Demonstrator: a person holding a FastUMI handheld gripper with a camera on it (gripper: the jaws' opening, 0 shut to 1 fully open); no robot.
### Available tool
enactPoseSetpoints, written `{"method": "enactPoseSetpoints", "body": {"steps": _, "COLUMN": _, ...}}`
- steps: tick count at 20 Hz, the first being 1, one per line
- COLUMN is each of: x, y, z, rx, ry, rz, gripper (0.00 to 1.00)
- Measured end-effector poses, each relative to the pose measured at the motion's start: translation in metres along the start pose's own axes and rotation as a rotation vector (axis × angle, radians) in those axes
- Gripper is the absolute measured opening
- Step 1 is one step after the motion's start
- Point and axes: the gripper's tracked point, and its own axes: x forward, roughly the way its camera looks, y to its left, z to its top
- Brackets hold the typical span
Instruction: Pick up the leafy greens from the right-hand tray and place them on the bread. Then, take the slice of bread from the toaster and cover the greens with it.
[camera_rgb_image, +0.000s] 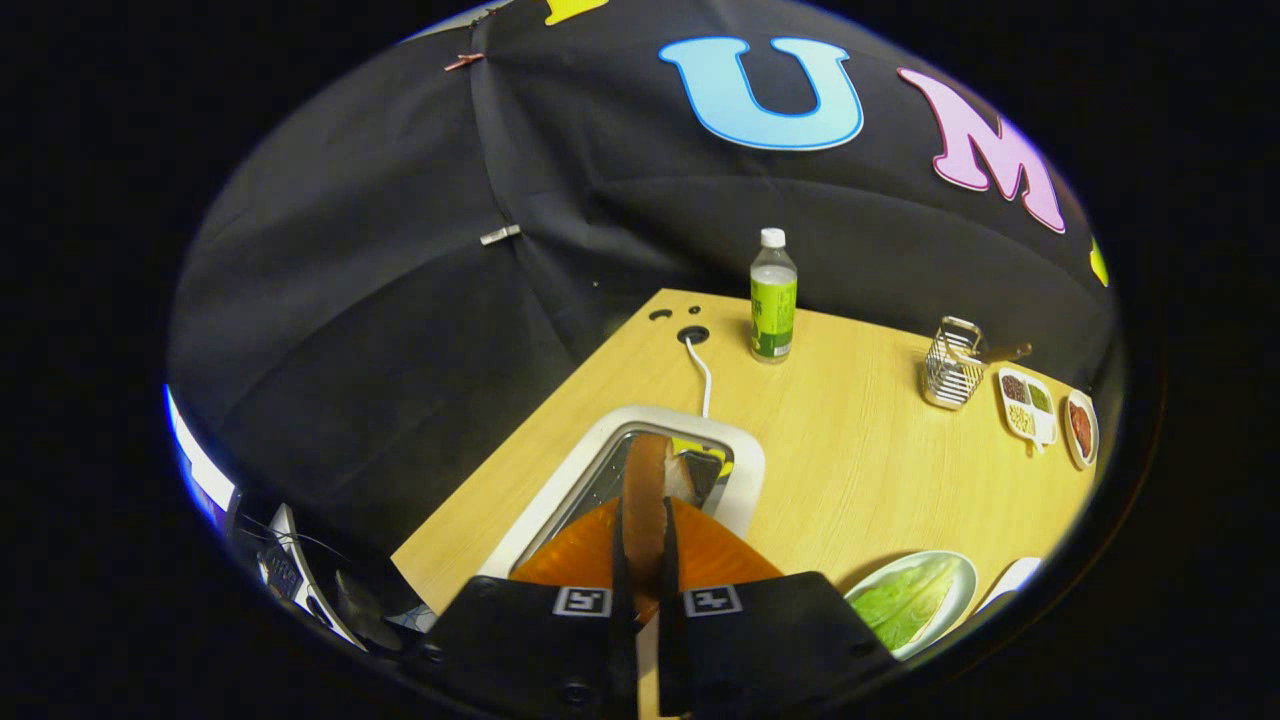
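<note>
A black cloth wall hangs behind a light wooden tabletop (860, 450). The tool (645, 560) is over the near left part of the tabletop, right above a white toaster (745, 470). Its two fingers (617, 560) are almost shut and press on a slice of bread (645, 490) from both sides. The bread stands on its edge between the fingers, with its brown crust facing up. It is lifted up above the toaster slot. A white cord (700, 375) runs from the back of the toaster to a round hole (692, 335) near the far left corner of the tabletop.

The leafy greens (905, 600) lie on a pale oval plate (965, 575) at the near right side of the tabletop, just beside the tool. I cannot tell if there is bread under the greens. The rim of a white dish (1015, 578) peeks out just to the right of that plate.

A water bottle (773, 295) with a green label stands upright by the far edge. Near the far right corner there is a small wire basket (952, 365). Next to it is a white tray (1028, 405) with little bits of food, and a small dish (1081, 428) with something red in it.
</note>
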Motion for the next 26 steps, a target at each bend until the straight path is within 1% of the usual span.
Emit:
{"method": "enactPoseSetpoints", "body": {"steps": 1, "x": -0.006, "y": -0.002, "z": 0.004, "rx": 0.008, "ry": -0.008, "rz": 0.011, "gripper": 0.11}}
{"method": "enactPoseSetpoints", "body": {"steps": 7, "x": -0.044, "y": -0.022, "z": 0.036, "rx": 0.052, "ry": -0.084, "rz": 0.012, "gripper": 0.11}}
{"method": "enactPoseSetpoints", "body": {"steps": 9, "x": -0.057, "y": -0.023, "z": 0.046, "rx": 0.085, "ry": -0.110, "rz": 0.023, "gripper": 0.11}}
{"method": "enactPoseSetpoints", "body": {"steps": 11, "x": -0.072, "y": -0.037, "z": 0.059, "rx": 0.099, "ry": -0.141, "rz": 0.010, "gripper": 0.10}}
{"method": "enactPoseSetpoints", "body": {"steps": 14, "x": -0.083, "y": -0.063, "z": 0.065, "rx": 0.139, "ry": -0.164, "rz": -0.022, "gripper": 0.10}}
{"method": "enactPoseSetpoints", "body": {"steps": 18, "x": -0.091, "y": -0.116, "z": 0.046, "rx": 0.189, "ry": -0.142, "rz": -0.110, "gripper": 0.11}}
{"method": "enactPoseSetpoints", "body": {"steps": 23, "x": -0.092, "y": -0.160, "z": 0.003, "rx": 0.274, "ry": -0.072, "rz": -0.160, "gripper": 0.11}}
{"method": "enactPoseSetpoints", "body": {"steps": 26, "x": -0.092, "y": -0.181, "z": -0.025, "rx": 0.296, "ry": -0.044, "rz": -0.195, "gripper": 0.11}}
